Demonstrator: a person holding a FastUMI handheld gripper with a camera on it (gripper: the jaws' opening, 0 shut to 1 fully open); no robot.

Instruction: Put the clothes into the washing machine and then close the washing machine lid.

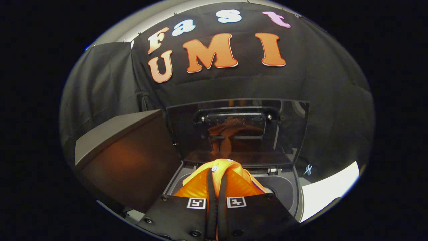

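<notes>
Your gripper point(216, 201) is pinched nearly all the way together, both fingers point(210, 194) squeezing a fold of the orange garment point(230, 180), so it's got a proper hold on it. The cloth bunches up just ahead of the fingertips and hangs right over the washing machine point(284, 190) opening, with the drum rim showing underneath on either side. The lid point(237, 134) stands propped up beyond it, and you can catch an orange reflection in it. So I'd say you're mid loading step: clothes over the tub but not dropped yet. Next you probably want to lower a bit, spread the fingers, let it fall in, then go for the lid
</notes>
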